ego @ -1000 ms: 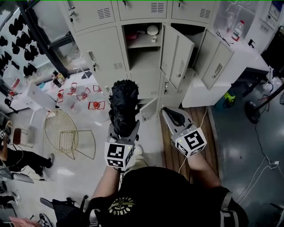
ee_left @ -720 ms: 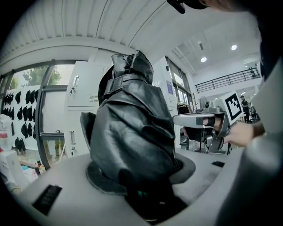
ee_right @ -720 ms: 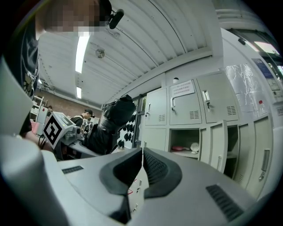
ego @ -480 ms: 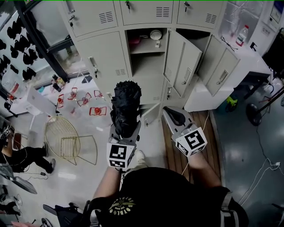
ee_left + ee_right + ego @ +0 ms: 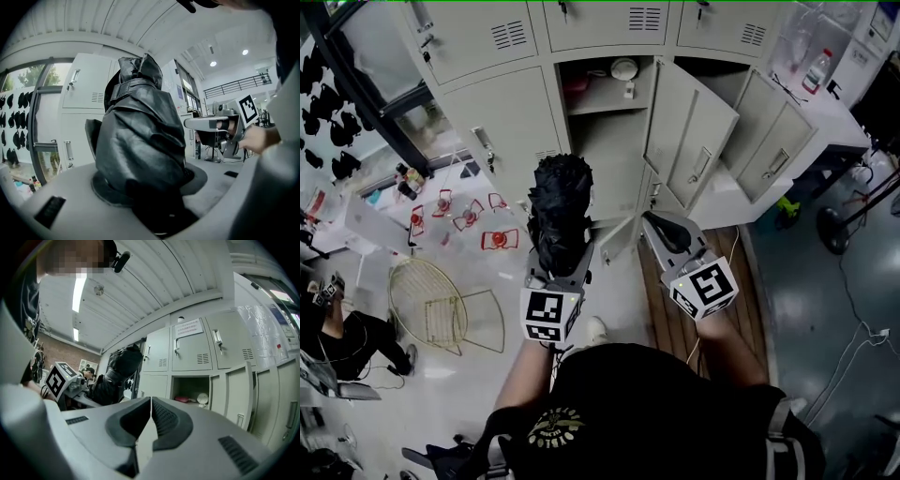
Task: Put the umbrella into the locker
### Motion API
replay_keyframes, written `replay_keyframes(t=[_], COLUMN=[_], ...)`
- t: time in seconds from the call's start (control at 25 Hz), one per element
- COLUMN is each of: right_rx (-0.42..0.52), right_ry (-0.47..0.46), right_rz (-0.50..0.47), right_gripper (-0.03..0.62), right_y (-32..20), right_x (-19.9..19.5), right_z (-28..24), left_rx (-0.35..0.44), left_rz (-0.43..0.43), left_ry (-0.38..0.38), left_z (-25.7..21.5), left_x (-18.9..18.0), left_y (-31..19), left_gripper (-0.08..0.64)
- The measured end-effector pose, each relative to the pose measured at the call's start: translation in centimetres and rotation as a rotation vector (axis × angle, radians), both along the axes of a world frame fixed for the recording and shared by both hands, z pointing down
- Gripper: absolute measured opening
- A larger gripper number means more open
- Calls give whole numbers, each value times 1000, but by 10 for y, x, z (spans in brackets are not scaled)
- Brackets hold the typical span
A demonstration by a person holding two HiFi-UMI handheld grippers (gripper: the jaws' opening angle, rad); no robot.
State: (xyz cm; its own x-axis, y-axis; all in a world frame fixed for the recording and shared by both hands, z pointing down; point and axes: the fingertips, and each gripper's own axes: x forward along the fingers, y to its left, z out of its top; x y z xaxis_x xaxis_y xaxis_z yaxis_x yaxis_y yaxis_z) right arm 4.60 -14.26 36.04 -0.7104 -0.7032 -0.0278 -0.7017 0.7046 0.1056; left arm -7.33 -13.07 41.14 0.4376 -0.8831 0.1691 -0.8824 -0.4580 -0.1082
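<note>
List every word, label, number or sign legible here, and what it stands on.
No text is legible.
White paper notice on upper grey metal locker door: red print, too small.
Yellow round emblem on person's black shirt: blurred.
Label on clear plastic bottle: too small.
Black-and-white square markers on the two cubes: patterns, no letters.

Black shirt point(image 5: 656, 412) with round yellow emblem point(image 5: 555, 427), grey left gripper point(image 5: 561, 261) and right gripper point(image 5: 649, 223), each bearing a white cube point(image 5: 548, 317) with black square markers, dark ribbed pads point(image 5: 165, 420)
</note>
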Motion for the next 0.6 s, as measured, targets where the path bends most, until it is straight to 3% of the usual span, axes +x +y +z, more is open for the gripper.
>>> replay_keyframes(t=[0.6], right_rx=[-6], right_ry=[11], right_rz=[7], right_gripper=[31], right_y=[-65], right_x=[-25], right_z=[5], left_rx=[-8], left_rz=[19], left_ry=[-4], left_z=[7], left_x=[-21], left_y=[-74], left_gripper=[230])
